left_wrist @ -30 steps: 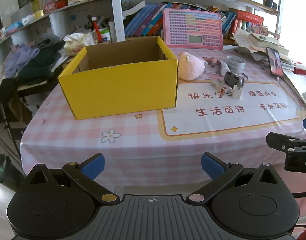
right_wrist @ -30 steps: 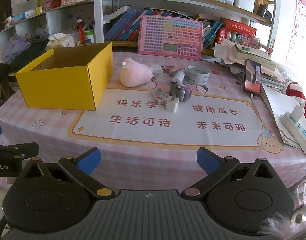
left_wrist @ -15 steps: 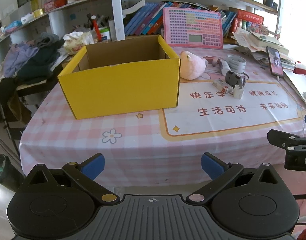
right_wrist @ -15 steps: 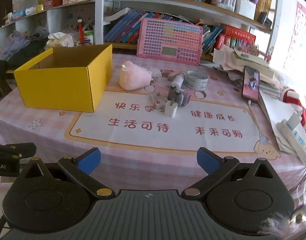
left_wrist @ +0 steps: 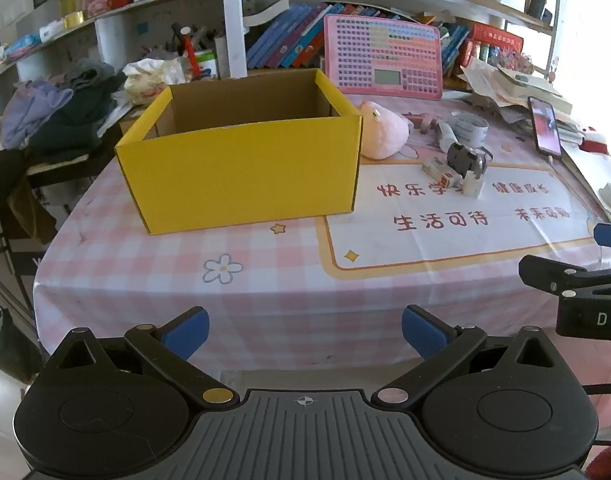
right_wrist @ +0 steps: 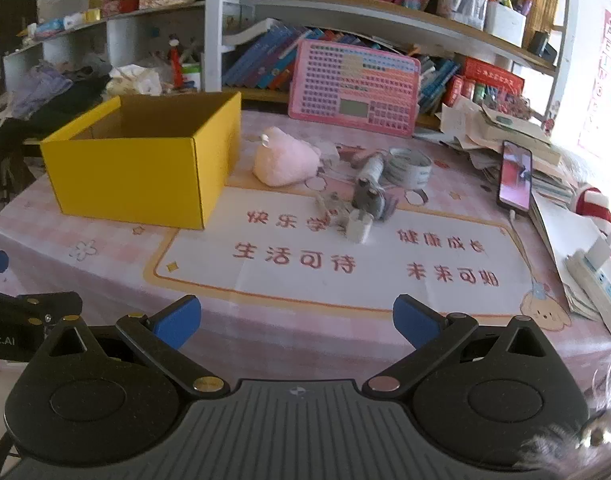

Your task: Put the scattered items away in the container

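An open yellow cardboard box [left_wrist: 241, 172] [right_wrist: 145, 172] stands on the pink checked tablecloth; its inside bottom is hidden. To its right lie a pink plush toy [left_wrist: 383, 136] [right_wrist: 285, 162], a grey clip-like gadget [left_wrist: 465, 160] [right_wrist: 371, 200], a white charger plug [left_wrist: 472, 189] [right_wrist: 358, 229], a small white strip [left_wrist: 441, 172], a roll of tape [left_wrist: 467, 130] [right_wrist: 409, 166] and a white tube [right_wrist: 371, 170]. My left gripper [left_wrist: 304, 332] is open and empty at the table's near edge. My right gripper [right_wrist: 296, 322] is open and empty, further right, well short of the items.
A pink toy keyboard [left_wrist: 383, 60] leans against the bookshelf behind. A phone [right_wrist: 515, 178] and stacked papers [right_wrist: 501, 132] sit at the right, a power strip [right_wrist: 603, 276] at the far right edge. Clothes [left_wrist: 53, 120] pile up at the left.
Both grippers have moved slightly forward and up towards the table; the right view has tilted. Both stay open. No item has moved.
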`<action>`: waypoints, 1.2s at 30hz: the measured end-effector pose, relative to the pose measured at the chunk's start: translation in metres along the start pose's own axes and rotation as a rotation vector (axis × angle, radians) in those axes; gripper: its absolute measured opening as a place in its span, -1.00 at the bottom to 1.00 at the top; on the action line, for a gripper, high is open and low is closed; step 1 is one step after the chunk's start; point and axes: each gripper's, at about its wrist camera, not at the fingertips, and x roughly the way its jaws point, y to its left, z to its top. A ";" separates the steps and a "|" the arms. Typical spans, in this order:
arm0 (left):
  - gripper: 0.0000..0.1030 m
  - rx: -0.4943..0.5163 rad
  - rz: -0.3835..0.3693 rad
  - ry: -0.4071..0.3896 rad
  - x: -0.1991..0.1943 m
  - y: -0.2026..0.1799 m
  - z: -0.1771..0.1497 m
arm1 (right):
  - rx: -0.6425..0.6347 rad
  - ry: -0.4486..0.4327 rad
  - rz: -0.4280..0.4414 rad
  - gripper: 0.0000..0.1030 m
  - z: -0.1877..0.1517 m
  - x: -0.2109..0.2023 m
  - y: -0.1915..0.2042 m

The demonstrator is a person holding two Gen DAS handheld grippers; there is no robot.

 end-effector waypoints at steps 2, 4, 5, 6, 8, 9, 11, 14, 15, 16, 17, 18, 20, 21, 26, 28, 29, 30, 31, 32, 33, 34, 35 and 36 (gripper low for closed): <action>1.00 -0.003 0.002 0.003 0.001 0.002 0.000 | -0.010 -0.008 0.001 1.00 0.002 0.001 0.001; 1.00 -0.004 0.004 0.010 0.002 0.003 -0.001 | -0.019 -0.010 0.000 1.00 0.002 0.003 0.002; 1.00 -0.006 0.004 0.013 0.002 0.003 -0.002 | -0.025 -0.009 0.001 1.00 0.003 0.003 0.003; 1.00 -0.007 0.004 0.016 0.002 0.004 -0.002 | -0.031 -0.008 0.006 1.00 0.003 0.004 0.005; 1.00 -0.008 0.008 0.021 0.003 0.004 -0.002 | -0.042 -0.002 0.023 1.00 0.003 0.006 0.008; 1.00 -0.007 0.010 0.021 0.003 0.003 -0.002 | -0.047 0.002 0.029 1.00 0.003 0.007 0.010; 1.00 -0.004 0.009 0.020 0.003 0.003 -0.002 | -0.052 0.009 0.036 1.00 0.002 0.009 0.011; 1.00 0.003 0.012 0.020 0.005 0.001 -0.001 | -0.048 0.012 0.041 1.00 0.002 0.011 0.010; 1.00 0.005 0.011 0.021 0.006 0.001 0.000 | -0.045 0.011 0.041 1.00 0.002 0.013 0.009; 1.00 0.007 0.011 0.022 0.007 0.000 0.001 | -0.041 0.009 0.041 1.00 0.003 0.014 0.007; 1.00 0.009 0.012 0.023 0.009 -0.001 0.002 | -0.038 0.009 0.043 1.00 0.004 0.015 0.006; 1.00 0.011 0.013 0.024 0.010 -0.002 0.003 | -0.033 0.012 0.049 1.00 0.005 0.018 0.004; 1.00 0.015 0.011 0.024 0.013 -0.004 0.006 | -0.023 0.025 0.065 1.00 0.007 0.025 0.000; 1.00 0.017 0.011 0.022 0.015 -0.005 0.008 | -0.019 0.030 0.070 1.00 0.008 0.028 -0.002; 1.00 0.020 -0.007 0.025 0.025 -0.015 0.017 | -0.020 0.033 0.079 1.00 0.016 0.038 -0.012; 1.00 0.023 -0.022 0.032 0.033 -0.020 0.021 | -0.016 0.037 0.074 1.00 0.019 0.043 -0.019; 1.00 0.027 -0.030 0.035 0.037 -0.024 0.024 | -0.009 0.041 0.069 1.00 0.020 0.046 -0.023; 1.00 0.033 -0.036 0.036 0.040 -0.027 0.026 | -0.002 0.045 0.063 1.00 0.021 0.048 -0.027; 1.00 0.040 -0.044 0.036 0.044 -0.031 0.028 | 0.008 0.047 0.055 1.00 0.022 0.051 -0.033; 1.00 0.047 -0.053 0.036 0.048 -0.035 0.031 | 0.018 0.049 0.046 1.00 0.023 0.054 -0.038; 1.00 0.055 -0.062 0.035 0.051 -0.040 0.033 | 0.029 0.051 0.036 1.00 0.024 0.057 -0.044; 1.00 0.063 -0.072 0.034 0.055 -0.044 0.036 | 0.038 0.053 0.025 0.98 0.025 0.060 -0.049; 1.00 0.071 -0.082 0.032 0.059 -0.048 0.040 | 0.046 0.054 0.016 0.97 0.027 0.063 -0.055; 1.00 0.077 -0.089 0.028 0.063 -0.053 0.043 | 0.054 0.057 0.007 0.97 0.029 0.066 -0.060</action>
